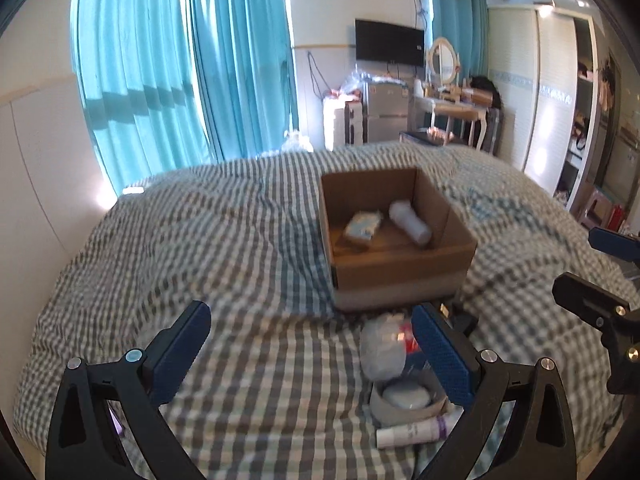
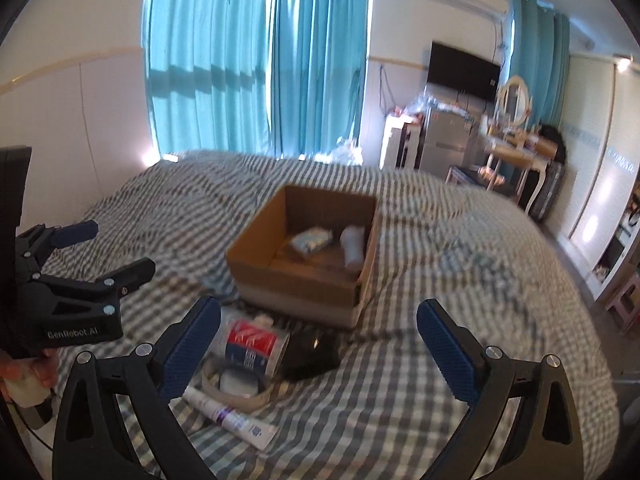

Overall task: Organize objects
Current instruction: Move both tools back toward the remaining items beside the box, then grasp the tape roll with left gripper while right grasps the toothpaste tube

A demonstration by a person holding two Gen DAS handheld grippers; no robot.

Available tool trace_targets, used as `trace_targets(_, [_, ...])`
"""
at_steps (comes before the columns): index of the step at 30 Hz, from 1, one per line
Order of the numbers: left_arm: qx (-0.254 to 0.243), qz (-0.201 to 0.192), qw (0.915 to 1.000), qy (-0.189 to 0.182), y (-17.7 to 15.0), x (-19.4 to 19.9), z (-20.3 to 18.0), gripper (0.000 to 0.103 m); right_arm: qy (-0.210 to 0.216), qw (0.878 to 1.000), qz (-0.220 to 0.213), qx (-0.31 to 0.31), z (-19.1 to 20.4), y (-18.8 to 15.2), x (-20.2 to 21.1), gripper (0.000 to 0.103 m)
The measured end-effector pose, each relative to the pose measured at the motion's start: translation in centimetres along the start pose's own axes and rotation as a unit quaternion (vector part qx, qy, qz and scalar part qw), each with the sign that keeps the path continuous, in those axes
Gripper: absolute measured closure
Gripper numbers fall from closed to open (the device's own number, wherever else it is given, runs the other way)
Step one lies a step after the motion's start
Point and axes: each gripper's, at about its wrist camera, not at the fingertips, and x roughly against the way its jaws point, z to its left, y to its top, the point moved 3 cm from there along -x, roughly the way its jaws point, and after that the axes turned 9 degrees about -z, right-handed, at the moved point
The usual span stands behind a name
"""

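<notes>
1. Two items lie in the cardboard box (image 2: pixel 304 276) on the checked bed (image 2: pixel 440 360): a blue packet (image 2: pixel 312 239) left, a white bottle (image 2: pixel 353 249) right, its long axis running near to far.
2. White tube (image 2: pixel 230 416) lies near the box, pointing near-right.
3. Left gripper (image 1: pixel 310 354) hovers level, jaws wide, empty.
4. Right gripper (image 2: pixel 318 354) likewise gapes, holding nothing.

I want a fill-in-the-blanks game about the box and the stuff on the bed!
1. The cardboard box already holds ____ things.
2. The white tube lies ____ the box, on the checked blanket.
3. The left gripper and right gripper both have their fingers ____.
4. The curtains behind the bed are ____.

Missing words: two; outside; open; blue
</notes>
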Motion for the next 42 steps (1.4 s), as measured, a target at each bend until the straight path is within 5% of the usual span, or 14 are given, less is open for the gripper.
trace_targets(8, [-0.001, 0.067, 0.9976, 0.016, -6.4, -2.3, 1.3, 0.0, 0.062, 0.995, 0.08, 0.024, 2.9, -7.0, -3.5, 0.004])
trace_targets(18, [0.014, 0.088, 0.9957, 0.026, -8.7, -2.1, 3.2, 0.0, 0.098, 0.983, 0.129, 0.091, 7.9, -11.7, -6.2, 0.004])
trace_targets(24, [0.017, 0.092, 0.9954, 0.021, -8.9, -2.3, 3.3, 0.0, 0.101, 0.971, 0.165, 0.14, 10.1, -14.2, -7.7, 0.025])
trace_targets(29, [0.019, 0.097, 0.9948, 0.022, -9.1, -2.6, 3.3, 0.0, 0.102, 0.971, 0.163, 0.14, 9.7, -14.2, -7.6, 0.065])
trace_targets(37, [0.023, 0.099, 0.9946, 0.022, -9.0, -2.5, 3.3, 0.0, 0.133, 0.976, 0.136, 0.109, 8.6, -12.5, -5.3, 0.091])
trace_targets(42, [0.023, 0.099, 0.9947, 0.012, -8.7, -2.4, 2.6, 0.0, 0.103, 0.986, 0.104, 0.081, 4.8, -10.3, -3.5, 0.092])
